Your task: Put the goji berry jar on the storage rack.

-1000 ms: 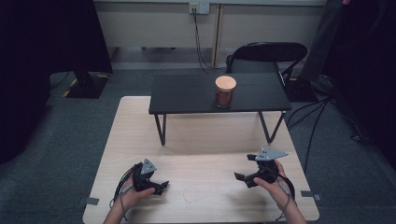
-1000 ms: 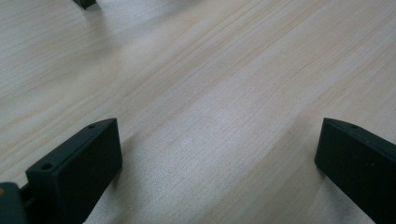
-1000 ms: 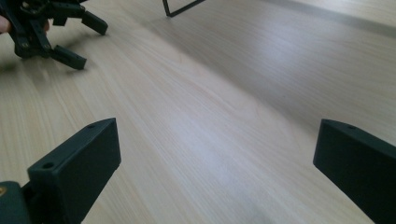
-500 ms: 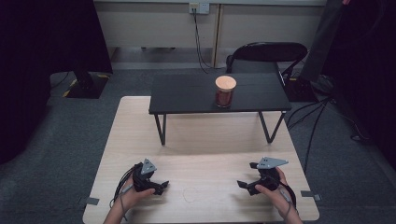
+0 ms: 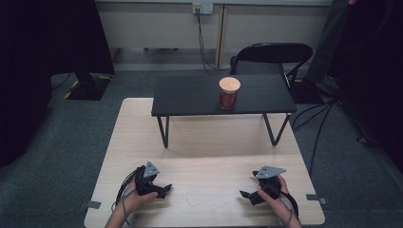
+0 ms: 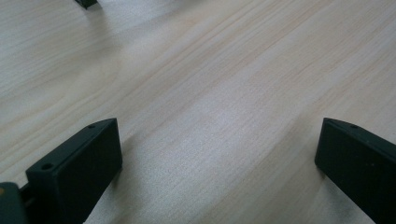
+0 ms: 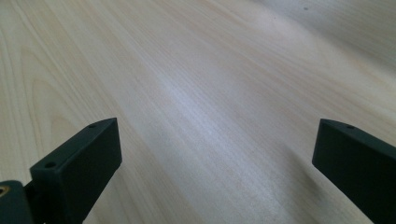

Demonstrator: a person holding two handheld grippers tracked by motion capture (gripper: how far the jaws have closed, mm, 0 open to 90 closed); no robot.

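Note:
A jar with a wooden lid point(image 5: 229, 92) stands upright on a small black table point(image 5: 190, 97) set at the far side of the light wooden tabletop point(image 5: 214, 142). My left gripper point(image 5: 164, 191) rests low on the wood near the front edge at the left, held by a hand. My right gripper point(image 5: 247, 195) sits likewise at the front right. Both point inward toward each other. In the left gripper view the jaws stand wide apart over bare wood point(image 6: 219, 154). The right gripper view has its jaws wide apart too, with nothing between them point(image 7: 217, 154).
A black chair point(image 5: 271, 54) stands behind the small table. Cables point(image 5: 323, 118) trail on the grey carpet at the right. A dark stand base point(image 5: 85, 85) sits at the back left. Tape marks point(image 5: 314, 196) sit at the tabletop's front corners.
My right gripper has come down and toward the front edge of the tabletop. The left gripper has hardly moved.

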